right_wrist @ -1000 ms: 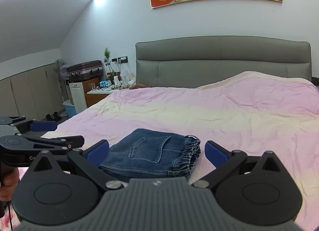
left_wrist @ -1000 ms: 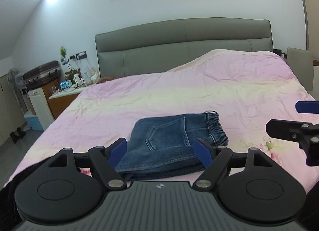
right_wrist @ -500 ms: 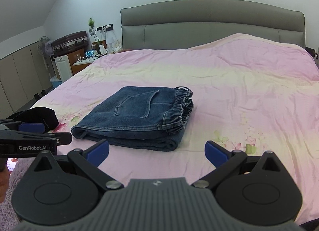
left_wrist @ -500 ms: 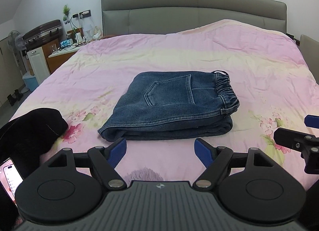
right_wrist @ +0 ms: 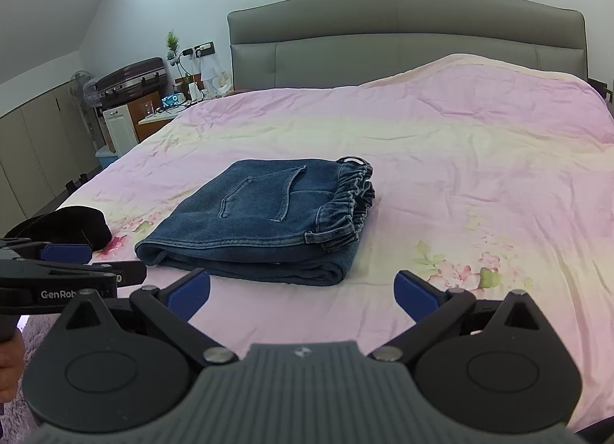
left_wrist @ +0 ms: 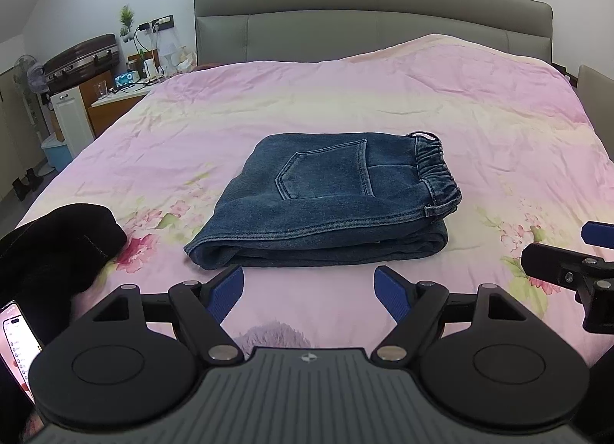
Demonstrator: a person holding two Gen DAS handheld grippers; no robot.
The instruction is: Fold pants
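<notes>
A pair of blue denim pants (left_wrist: 330, 198) lies folded into a compact stack on the pink bed, back pocket up, elastic waistband to the right. It also shows in the right wrist view (right_wrist: 264, 213). My left gripper (left_wrist: 309, 288) is open and empty, just short of the stack's near edge. My right gripper (right_wrist: 301, 290) is open and empty, near the stack's front right corner. The right gripper appears at the right edge of the left wrist view (left_wrist: 571, 263). The left gripper appears at the left edge of the right wrist view (right_wrist: 65, 275).
A black garment (left_wrist: 57, 248) lies at the bed's near left corner, with a lit phone (left_wrist: 17, 344) below it. A grey headboard (left_wrist: 364, 22) is at the back. A nightstand with clutter (left_wrist: 115, 94) and a suitcase (left_wrist: 80, 56) stand left of the bed.
Both grippers have tilted downward and pulled back slightly; the view dropped from the wall and painting to the bed. The pants stayed still and both grippers stayed open.
</notes>
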